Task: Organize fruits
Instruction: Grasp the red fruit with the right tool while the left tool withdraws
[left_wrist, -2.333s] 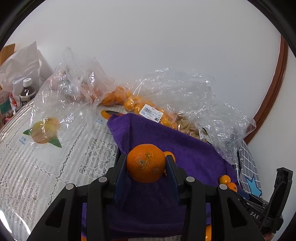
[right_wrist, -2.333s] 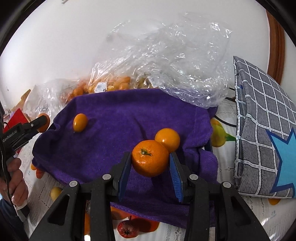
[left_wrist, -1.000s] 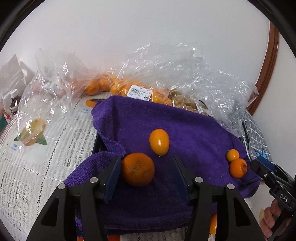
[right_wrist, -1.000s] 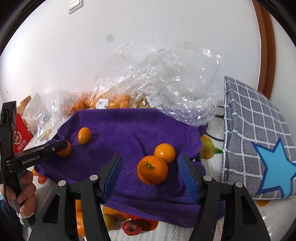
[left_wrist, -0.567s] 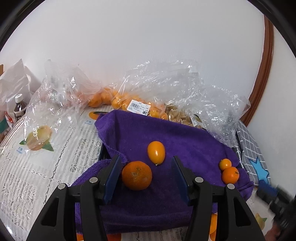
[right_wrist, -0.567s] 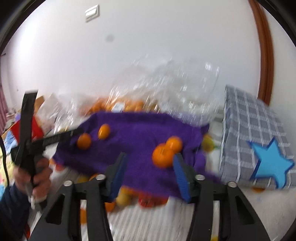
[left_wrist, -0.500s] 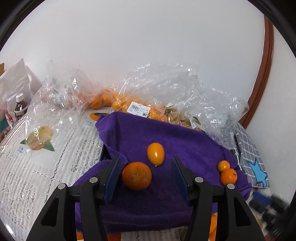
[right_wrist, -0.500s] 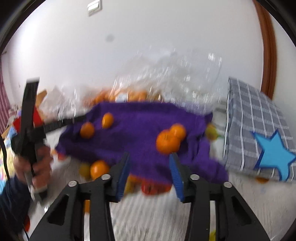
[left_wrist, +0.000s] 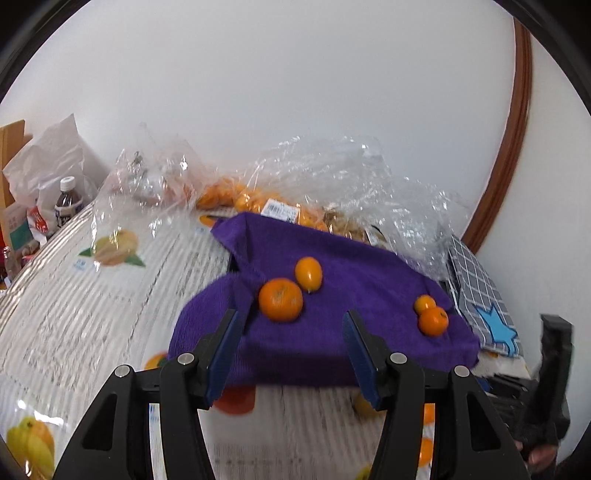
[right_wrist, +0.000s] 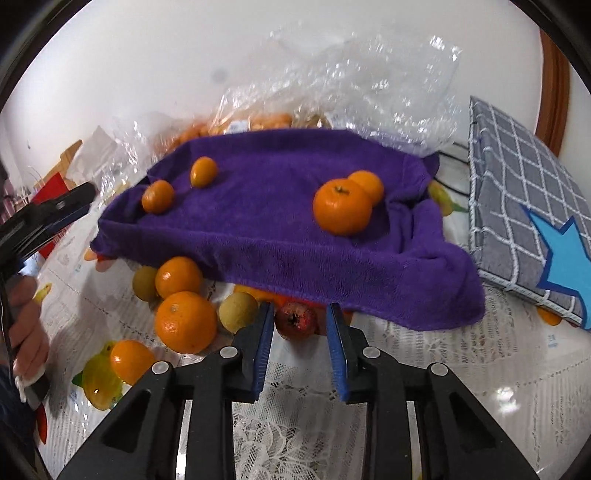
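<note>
Left wrist view: the left tongs (left_wrist: 291, 334) hang open and empty over the near edge of the purple towel (left_wrist: 343, 295). A tangerine (left_wrist: 280, 299) sits just beyond them beside a kumquat (left_wrist: 308, 274), with two more oranges (left_wrist: 433, 321) far right on the towel.

Right wrist view: the right tongs (right_wrist: 300, 322) have just been closing and now sit narrow around a small red fruit (right_wrist: 296, 319) on the tabletop (right_wrist: 424, 354); contact is unclear. Loose oranges (right_wrist: 185, 322) lie to the left.

We see plain white wall (left_wrist: 295, 110) behind, curved brown wooden trim (left_wrist: 511, 155) at right, table under white lace cloth (right_wrist: 424, 387) with fruit prints; even, soft light.
</note>
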